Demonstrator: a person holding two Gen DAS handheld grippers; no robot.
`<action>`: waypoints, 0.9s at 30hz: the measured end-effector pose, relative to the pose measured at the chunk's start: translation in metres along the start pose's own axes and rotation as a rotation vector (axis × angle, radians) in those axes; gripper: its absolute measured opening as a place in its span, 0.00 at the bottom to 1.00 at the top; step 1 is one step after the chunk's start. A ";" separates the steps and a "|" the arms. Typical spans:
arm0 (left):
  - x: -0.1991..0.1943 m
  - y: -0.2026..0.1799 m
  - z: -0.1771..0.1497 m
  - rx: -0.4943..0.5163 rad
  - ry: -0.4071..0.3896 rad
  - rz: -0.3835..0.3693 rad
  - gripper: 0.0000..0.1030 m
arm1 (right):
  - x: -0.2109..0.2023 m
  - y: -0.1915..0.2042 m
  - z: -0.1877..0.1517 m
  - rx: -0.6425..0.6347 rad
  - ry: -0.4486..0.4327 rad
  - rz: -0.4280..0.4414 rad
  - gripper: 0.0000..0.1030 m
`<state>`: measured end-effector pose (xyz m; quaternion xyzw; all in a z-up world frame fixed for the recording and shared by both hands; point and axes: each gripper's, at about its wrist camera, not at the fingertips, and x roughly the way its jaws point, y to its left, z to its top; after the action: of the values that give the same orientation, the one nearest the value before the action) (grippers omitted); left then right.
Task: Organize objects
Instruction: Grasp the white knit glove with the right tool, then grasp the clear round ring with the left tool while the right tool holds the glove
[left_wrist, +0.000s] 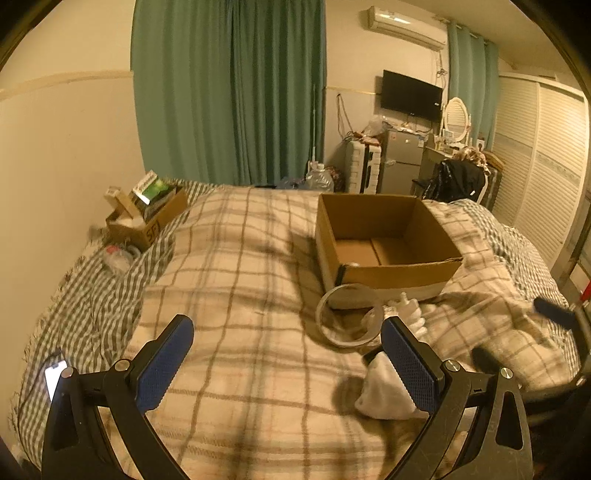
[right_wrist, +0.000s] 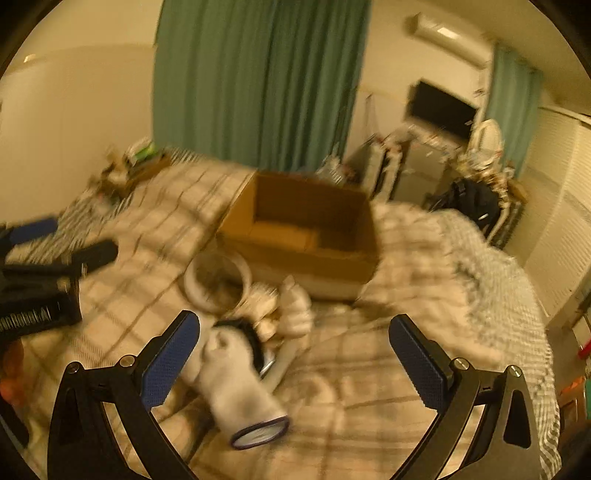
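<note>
1. A cardboard box (left_wrist: 384, 240) is sitting open on the plaid blanket (left_wrist: 240, 295).
2. A white ring (left_wrist: 347, 317), a white bottle (left_wrist: 406, 310) and a white cylinder (right_wrist: 240, 391) are lying just in front of it.
3. The left gripper (left_wrist: 288, 365) is hovering wide open, holding nothing.
4. The right gripper (right_wrist: 295, 365) is gaping wide beside the cylinder.

Left gripper (left_wrist: 286, 363): jaws spread wide over a plaid blanket (left_wrist: 240, 295), nothing between the blue pads (left_wrist: 166, 365), with the right gripper (left_wrist: 557, 314) only partly visible at the frame's right edge. Open cardboard box (left_wrist: 384, 240) stood on the blanket, a white ring (left_wrist: 347, 317) leaning against its near wall, a small white spray bottle (left_wrist: 406, 308) beside the ring, and a white sock (left_wrist: 384, 391) lying near the right-hand pad. Smaller carton of books (left_wrist: 147, 214) sat by the wall; a lit phone (left_wrist: 55, 376) lay at the bed's left edge.
</note>
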<state>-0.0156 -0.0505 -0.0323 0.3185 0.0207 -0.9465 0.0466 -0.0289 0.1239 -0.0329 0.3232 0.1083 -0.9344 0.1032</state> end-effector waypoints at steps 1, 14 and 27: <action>0.004 0.003 -0.002 -0.008 0.014 -0.003 1.00 | 0.007 0.005 -0.004 -0.010 0.022 0.017 0.99; 0.044 0.005 -0.022 -0.011 0.141 -0.051 1.00 | 0.070 0.035 -0.041 -0.076 0.264 0.182 0.45; 0.083 -0.035 -0.008 0.100 0.191 -0.070 1.00 | 0.030 -0.051 0.023 0.019 0.067 0.033 0.41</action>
<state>-0.0805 -0.0218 -0.0887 0.4083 -0.0111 -0.9128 -0.0046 -0.0786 0.1632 -0.0274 0.3572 0.0976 -0.9222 0.1119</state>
